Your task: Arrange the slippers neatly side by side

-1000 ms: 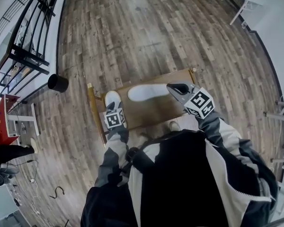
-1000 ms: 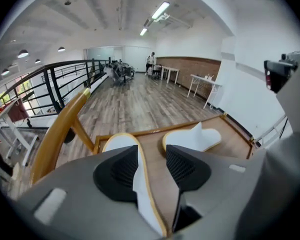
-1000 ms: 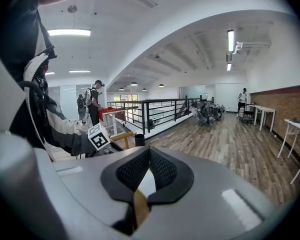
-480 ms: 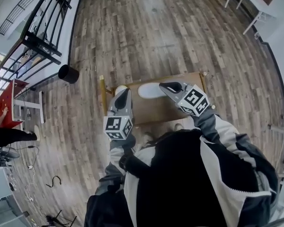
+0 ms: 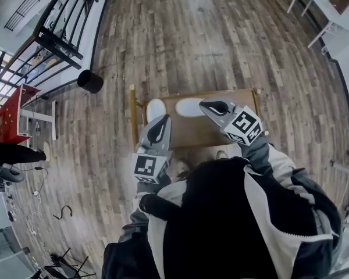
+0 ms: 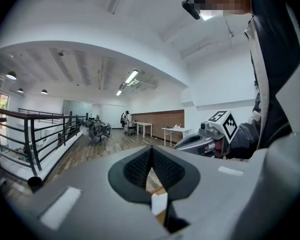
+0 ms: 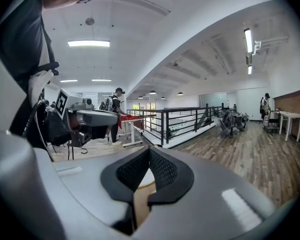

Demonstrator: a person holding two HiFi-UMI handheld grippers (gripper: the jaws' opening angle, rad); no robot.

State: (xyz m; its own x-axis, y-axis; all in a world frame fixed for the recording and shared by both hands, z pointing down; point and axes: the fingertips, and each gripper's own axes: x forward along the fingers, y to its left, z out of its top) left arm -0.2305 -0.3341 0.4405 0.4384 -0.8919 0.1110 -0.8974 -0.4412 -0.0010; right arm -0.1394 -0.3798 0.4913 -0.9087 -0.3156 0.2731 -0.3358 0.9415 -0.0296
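Right, both were empty: the left hand-held gripper (image 5: 164, 120) and the right hand-held gripper (image 5: 206, 104) were clenched on nothing and held above the brown wooden surface (image 5: 192, 131), probably to check the layout. Two white oval slippers lay near its far left end, close together. The left slipper (image 5: 155, 109) pointed away. The right slipper (image 5: 189, 106) lay crosswise, so likely not parallel yet.

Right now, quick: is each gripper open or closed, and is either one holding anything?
Left gripper: closed, holding nothing.
Right gripper: closed, holding nothing.
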